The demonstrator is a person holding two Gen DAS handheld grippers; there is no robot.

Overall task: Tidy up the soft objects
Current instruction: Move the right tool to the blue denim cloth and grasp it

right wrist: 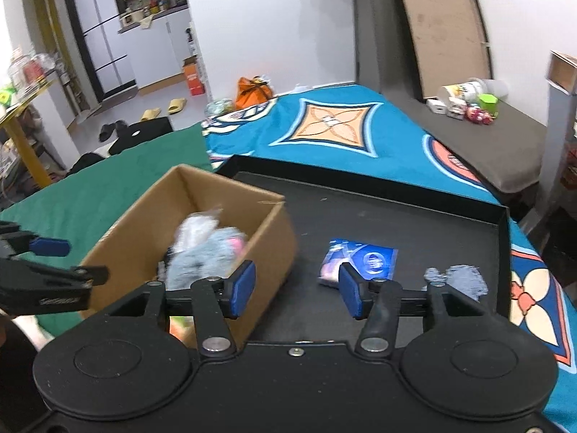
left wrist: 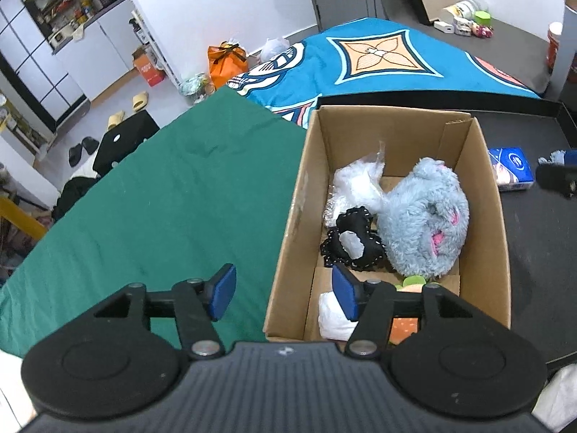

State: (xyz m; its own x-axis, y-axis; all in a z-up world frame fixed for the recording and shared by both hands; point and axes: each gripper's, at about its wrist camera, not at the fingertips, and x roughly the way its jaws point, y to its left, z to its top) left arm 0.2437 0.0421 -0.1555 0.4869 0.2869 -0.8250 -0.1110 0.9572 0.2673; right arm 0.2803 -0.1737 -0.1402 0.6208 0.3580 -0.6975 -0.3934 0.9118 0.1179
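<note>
An open cardboard box (left wrist: 292, 223) holds a grey-blue plush toy (left wrist: 425, 223), a black dotted fabric piece (left wrist: 353, 245), a clear bag of white stuffing (left wrist: 355, 184), a white soft item (left wrist: 333, 315) and an orange and green item (left wrist: 407, 324). My left gripper (left wrist: 285, 294) hangs open above the box's near left wall, nothing between its blue pads. My right gripper (right wrist: 297, 290) is open and empty above the black tray (right wrist: 360, 187), just right of the box (right wrist: 267, 252). Beyond it lie a blue tissue pack (right wrist: 360, 261) and a grey cloth (right wrist: 458, 279).
A green cloth (left wrist: 162, 198) covers the surface left of the box. A blue patterned blanket (left wrist: 378, 61) lies behind it. Small containers and toys (right wrist: 468, 101) sit at the far right on a grey mattress. Slippers and bags are on the floor at the back left.
</note>
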